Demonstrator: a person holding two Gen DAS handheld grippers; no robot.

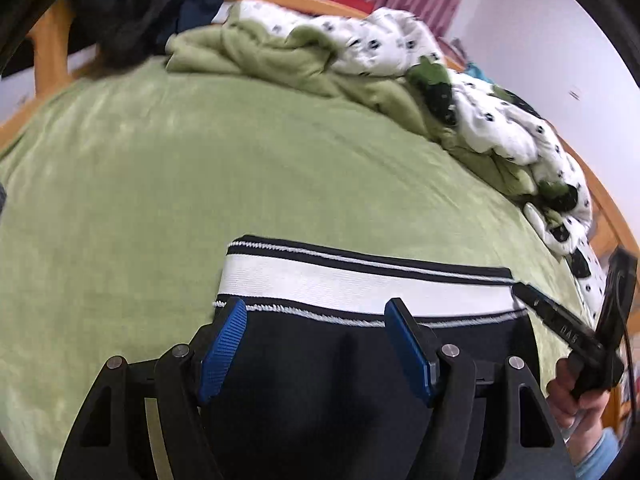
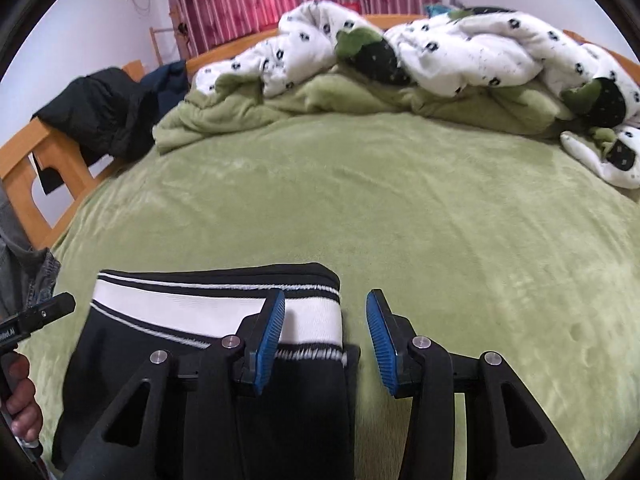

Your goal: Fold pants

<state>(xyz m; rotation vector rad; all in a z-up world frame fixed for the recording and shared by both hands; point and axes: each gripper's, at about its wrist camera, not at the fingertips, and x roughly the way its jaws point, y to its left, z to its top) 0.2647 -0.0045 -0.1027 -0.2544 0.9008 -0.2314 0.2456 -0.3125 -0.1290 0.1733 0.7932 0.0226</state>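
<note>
Pants flat on bed, white waistband running side to side just ahead of both tongs. Left tongs wide, empty, over the middle — right tongs half-open, straddling the right corner, not pinching.
</note>
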